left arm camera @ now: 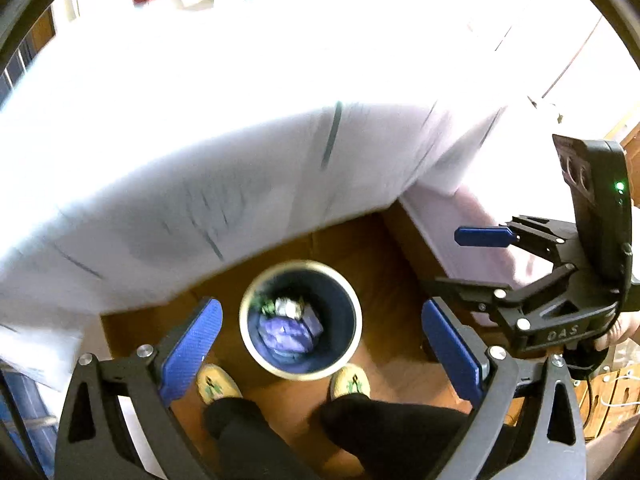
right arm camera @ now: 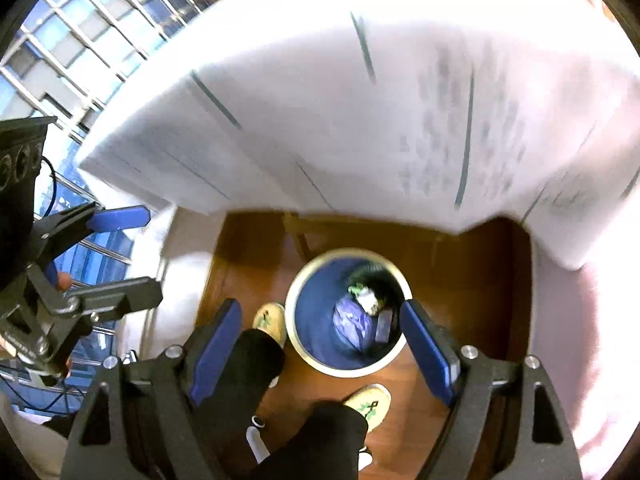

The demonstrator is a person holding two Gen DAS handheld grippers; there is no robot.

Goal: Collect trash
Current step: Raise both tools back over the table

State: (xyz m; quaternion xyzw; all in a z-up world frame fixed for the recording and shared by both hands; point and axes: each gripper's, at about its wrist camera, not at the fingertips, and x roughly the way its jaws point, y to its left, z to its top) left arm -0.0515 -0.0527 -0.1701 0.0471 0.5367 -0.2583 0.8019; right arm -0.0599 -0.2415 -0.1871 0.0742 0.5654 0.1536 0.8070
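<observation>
Wooden floor (left arm camera: 380, 252) below me carries the wastebasket (left arm camera: 301, 319) between my slippers, near the white-draped table's edge, already holding crumpled trash (left arm camera: 288, 326). My left gripper (left arm camera: 320, 344) and right gripper (right arm camera: 320, 344) both gape wide and empty above it, so I judge that drop done; whether more trash remains elsewhere I cannot tell.

Both wrist views look down, sharing the bin (left arm camera: 301, 319).

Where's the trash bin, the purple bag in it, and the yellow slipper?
trash bin (left arm camera: 357, 322): left wrist view, on its pale rim.
purple bag (left arm camera: 286, 336): left wrist view, on its crumpled middle.
yellow slipper (right arm camera: 370, 402): right wrist view, on its toe.
</observation>
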